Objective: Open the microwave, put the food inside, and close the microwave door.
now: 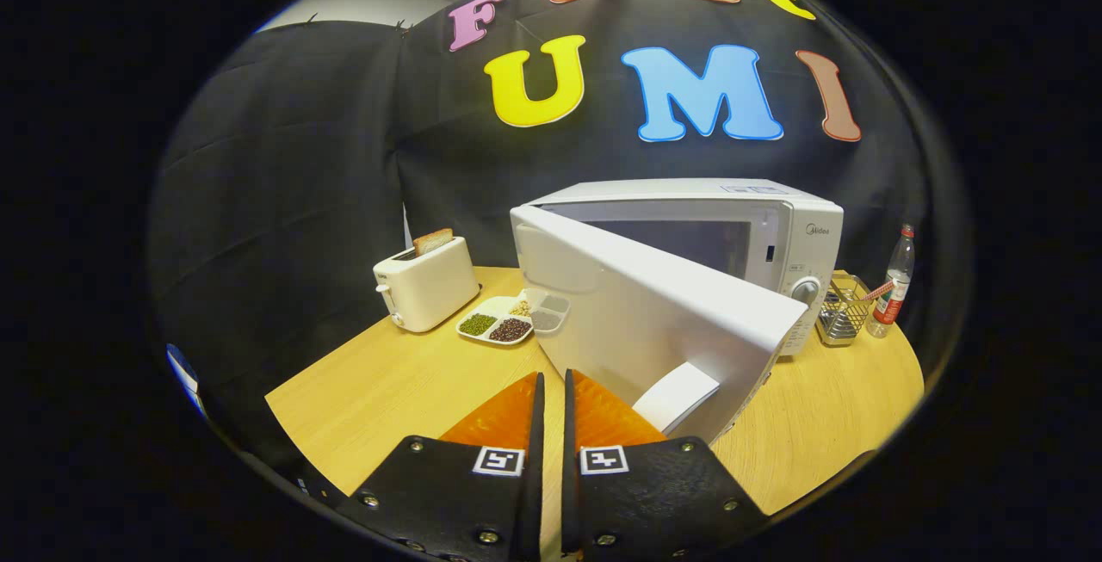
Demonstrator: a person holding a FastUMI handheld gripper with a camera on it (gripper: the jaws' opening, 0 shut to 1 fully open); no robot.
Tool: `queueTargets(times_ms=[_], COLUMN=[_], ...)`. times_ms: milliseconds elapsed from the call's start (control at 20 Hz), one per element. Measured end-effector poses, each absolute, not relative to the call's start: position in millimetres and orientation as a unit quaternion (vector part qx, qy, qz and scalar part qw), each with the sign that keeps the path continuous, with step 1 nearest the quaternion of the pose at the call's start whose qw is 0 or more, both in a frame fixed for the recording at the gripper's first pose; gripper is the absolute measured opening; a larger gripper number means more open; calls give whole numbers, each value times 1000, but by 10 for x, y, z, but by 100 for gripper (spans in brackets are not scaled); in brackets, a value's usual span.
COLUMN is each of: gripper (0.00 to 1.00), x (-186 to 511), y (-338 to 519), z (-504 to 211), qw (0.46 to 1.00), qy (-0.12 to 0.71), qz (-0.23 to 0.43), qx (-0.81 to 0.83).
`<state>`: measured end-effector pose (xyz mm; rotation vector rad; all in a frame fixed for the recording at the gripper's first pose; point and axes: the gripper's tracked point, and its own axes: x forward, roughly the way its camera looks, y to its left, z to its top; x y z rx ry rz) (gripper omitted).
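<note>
Standing on the round, pale wooden table [405, 390] is the biggest thing I have to deal with: the boxy white microwave oven [775, 226], set toward the back against the black cloth wall. It looks heavy and rigid, so I judge it will stay put when I push on its parts. Its wide white door [637, 312] is swung open toward me on its left hinge, its free edge just ahead of my fingers and slightly to their right, with the dark cavity visible behind it. The door is a stiff, smooth panel that will pivot easily; for closing, I would press flat on its outer face near the free edge rather than try to pinch it.

Left of the microwave sits a cream two-slot toaster [426, 291] with a slice of brown toast [433, 241] poking up from it. Between toaster and door lies the white divided plate [482, 308] of beans and grains, which I take to be the food. It looks light but shallow, and its loose contents would spill if tilted, so I would grip the rim firmly and keep it level. A hard glazed rim may be slippery.

Right of the microwave stand a small wire basket [839, 314] and a clear plastic bottle with a red label [893, 287].

My gripper [551, 390] holds nothing, its fingers drawn nearly together with a thin gap between them, above the table near the door.
</note>
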<state>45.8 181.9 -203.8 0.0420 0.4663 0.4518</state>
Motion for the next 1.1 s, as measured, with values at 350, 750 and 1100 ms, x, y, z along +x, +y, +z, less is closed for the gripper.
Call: queueTargets(times_ms=[350, 750, 1100], gripper=[10, 10, 10], x=[683, 913, 1224], y=[1590, 1360, 1175], z=[-2022, -2038, -2076], qw=[952, 957, 961], qy=[227, 225, 224], qz=[205, 181, 152], qx=[30, 38, 49])
